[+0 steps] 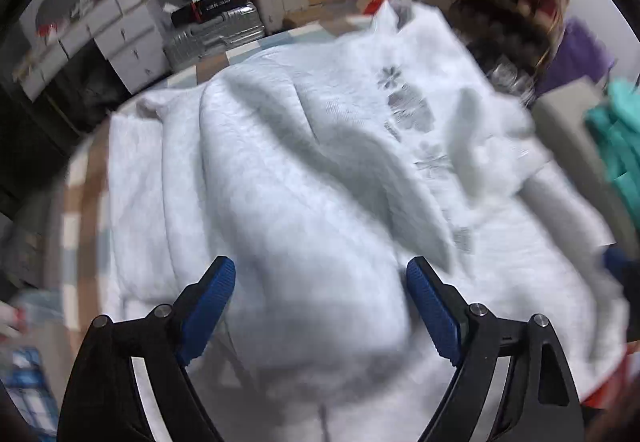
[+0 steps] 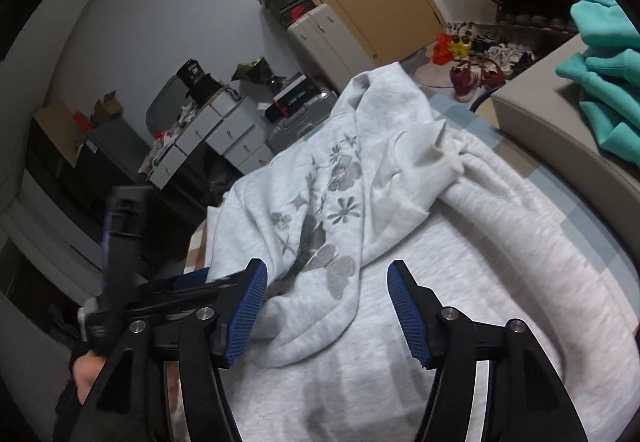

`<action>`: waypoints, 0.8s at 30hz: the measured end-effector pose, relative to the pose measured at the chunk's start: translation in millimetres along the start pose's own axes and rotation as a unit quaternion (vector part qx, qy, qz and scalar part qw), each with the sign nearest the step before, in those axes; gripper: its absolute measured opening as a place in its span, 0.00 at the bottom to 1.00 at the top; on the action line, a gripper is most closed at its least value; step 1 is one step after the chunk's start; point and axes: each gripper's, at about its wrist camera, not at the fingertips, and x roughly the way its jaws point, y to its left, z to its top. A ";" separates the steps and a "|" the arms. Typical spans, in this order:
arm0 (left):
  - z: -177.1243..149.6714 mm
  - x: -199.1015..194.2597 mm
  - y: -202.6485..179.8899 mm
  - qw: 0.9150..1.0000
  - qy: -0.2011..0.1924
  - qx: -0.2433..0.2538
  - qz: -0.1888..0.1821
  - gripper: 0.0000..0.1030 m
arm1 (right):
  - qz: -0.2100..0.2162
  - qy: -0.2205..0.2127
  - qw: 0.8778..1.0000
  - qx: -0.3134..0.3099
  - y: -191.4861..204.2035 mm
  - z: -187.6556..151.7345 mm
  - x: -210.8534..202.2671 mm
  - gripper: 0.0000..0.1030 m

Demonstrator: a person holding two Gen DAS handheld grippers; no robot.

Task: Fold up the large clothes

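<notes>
My left gripper (image 1: 320,306) hangs right over the cloth with its blue fingers (image 1: 212,306) spread wide and nothing pinched between them. My right gripper (image 2: 326,306) is the same: fingers (image 2: 248,314) apart, bare of fabric, with a folded edge of the garment lying just beyond the gap.

Under both is the pale grey sweatshirt (image 2: 400,242), a big one, spread over a checked mat (image 2: 592,226) and bunched in soft ridges. It looks like thick fleece: limp, no stiffness of its own, fairly light but bulky, so it should drape and drag rather than slide, and a loose pinch of one layer would likely let the rest sag away. Nothing about it is fragile.

One flap, carrying a grey flower and butterfly print (image 2: 332,210), is turned over the body. Beside it a sleeve runs out to a ribbed cuff (image 2: 444,158), I think; the left view is smeared and cannot confirm it. I would take hold at seams or thick edges, such as the cuff and the hem corner nearest me, where the layers are doubled and a pinch bites.

Farther off, a teal garment (image 2: 604,82) lies on a grey ottoman (image 2: 540,122), well apart from the sweatshirt.
</notes>
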 end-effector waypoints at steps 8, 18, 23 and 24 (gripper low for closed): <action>29.5 38.7 23.6 0.992 0.101 -0.073 -0.023 0.19 | 0.002 -0.001 1.000 0.000 -8.0 7.5 -1.9 0.62; -13.0 23.8 133.1 0.957 0.062 -0.258 -0.121 0.06 | 0.020 0.066 0.997 0.034 -24.4 4.6 28.6 0.62; -60.6 19.0 147.2 0.920 0.011 -0.334 -0.205 0.09 | 0.011 0.100 0.995 -0.011 0.0 3.1 52.8 0.62; -63.7 19.2 145.7 0.917 0.003 -0.335 -0.216 0.09 | 0.008 0.110 0.994 -0.017 6.3 4.2 60.7 0.62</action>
